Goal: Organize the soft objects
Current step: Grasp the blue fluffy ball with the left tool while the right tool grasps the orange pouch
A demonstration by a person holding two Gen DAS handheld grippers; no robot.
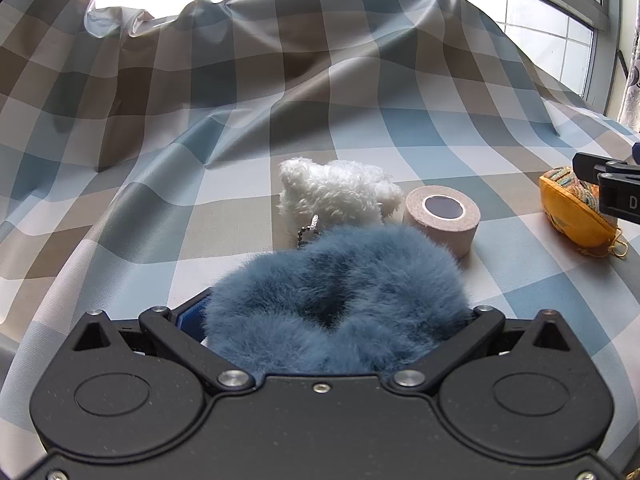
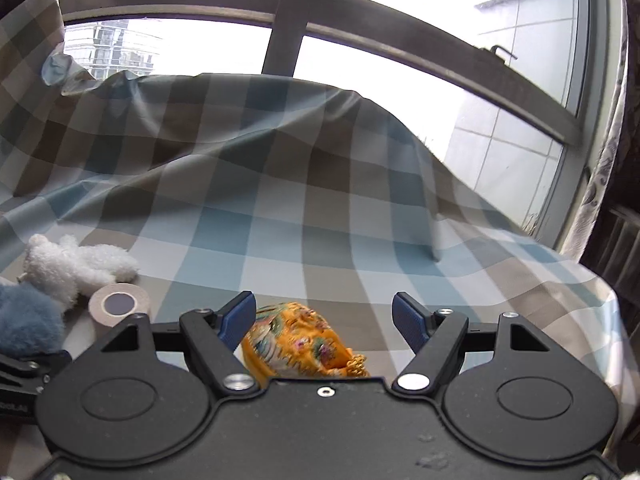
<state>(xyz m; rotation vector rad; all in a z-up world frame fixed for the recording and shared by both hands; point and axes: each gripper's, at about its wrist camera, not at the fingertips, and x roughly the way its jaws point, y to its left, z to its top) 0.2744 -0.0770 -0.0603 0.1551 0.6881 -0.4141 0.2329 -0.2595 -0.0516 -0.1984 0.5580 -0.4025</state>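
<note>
A fluffy blue scrunchie (image 1: 336, 296) lies between the wide-spread fingers of my left gripper (image 1: 332, 312), which is open; the fur hides the fingertips. Beyond it lie a white plush toy (image 1: 336, 192) and a beige tape roll (image 1: 442, 220). An orange embroidered pouch (image 2: 298, 340) sits between the fingers of my right gripper (image 2: 324, 316), which is open, its left pad close to the pouch. The pouch also shows in the left wrist view (image 1: 576, 216), with the right gripper over it. The scrunchie (image 2: 28, 320), the plush toy (image 2: 72, 266) and the tape roll (image 2: 118, 306) show at the left of the right wrist view.
A blue, beige and white checked cloth (image 1: 360, 120) covers the table and rises in folds at the back. A window (image 2: 400, 12) stands behind. The table's edge drops off at the right (image 2: 608, 304), next to a curtain (image 2: 608, 152).
</note>
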